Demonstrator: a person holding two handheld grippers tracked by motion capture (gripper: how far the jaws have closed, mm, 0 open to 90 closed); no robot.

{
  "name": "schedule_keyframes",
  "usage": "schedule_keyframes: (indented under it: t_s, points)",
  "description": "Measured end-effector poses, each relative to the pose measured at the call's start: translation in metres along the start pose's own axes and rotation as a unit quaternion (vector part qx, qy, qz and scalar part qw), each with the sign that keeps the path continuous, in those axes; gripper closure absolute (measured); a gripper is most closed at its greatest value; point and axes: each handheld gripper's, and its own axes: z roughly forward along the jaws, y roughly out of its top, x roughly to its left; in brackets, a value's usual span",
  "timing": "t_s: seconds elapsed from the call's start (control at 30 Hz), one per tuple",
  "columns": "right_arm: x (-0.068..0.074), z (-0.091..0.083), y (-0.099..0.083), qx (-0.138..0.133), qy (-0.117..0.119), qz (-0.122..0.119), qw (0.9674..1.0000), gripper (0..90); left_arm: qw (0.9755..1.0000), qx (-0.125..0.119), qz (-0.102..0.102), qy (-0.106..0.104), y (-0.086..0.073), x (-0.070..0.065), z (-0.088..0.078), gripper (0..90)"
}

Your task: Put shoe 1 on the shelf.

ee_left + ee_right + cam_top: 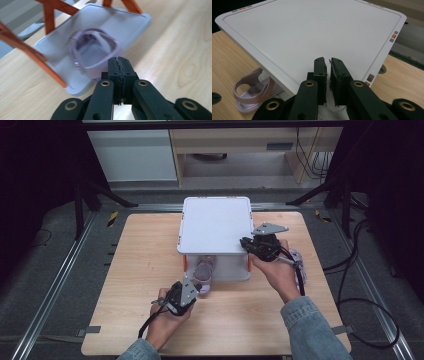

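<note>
Left gripper (119, 59) jaws pressed together at the lilac sandal (96, 62) on the rack's lower shelf (125, 25), 6 o'clock side, probably nudging it inward, with the near-closed, empty right gripper (329, 61) bracing the top panel (312, 32) at 4 o'clock.

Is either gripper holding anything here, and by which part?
Left gripper pinches the lilac sandal at its near edge. Right gripper: nothing seen between its jaws.

Even overhead light, dark edges; left gripper view blurred, possibly motion; soft shadows.
</note>
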Motion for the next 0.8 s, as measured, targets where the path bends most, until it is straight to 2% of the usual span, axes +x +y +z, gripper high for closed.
schedule_keyframes:
  t_s: [0.23,0.57,0.8]
  points:
    - [0.0,0.0,0.001,0.003,0.0,-0.002,1.0,83.4,0.9995,0.026,0.008,-0.018,-0.012,-0.009,0.012,87.6]
    - [0.001,0.0,0.001,0.006,-0.001,-0.007,1.0,83.9,0.9973,0.065,0.019,-0.026,-0.024,-0.008,0.027,87.4]
    - [0.001,0.0,0.001,0.003,-0.002,-0.008,1.0,84.3,0.9973,0.064,0.03,-0.019,-0.024,-0.007,0.033,88.7]
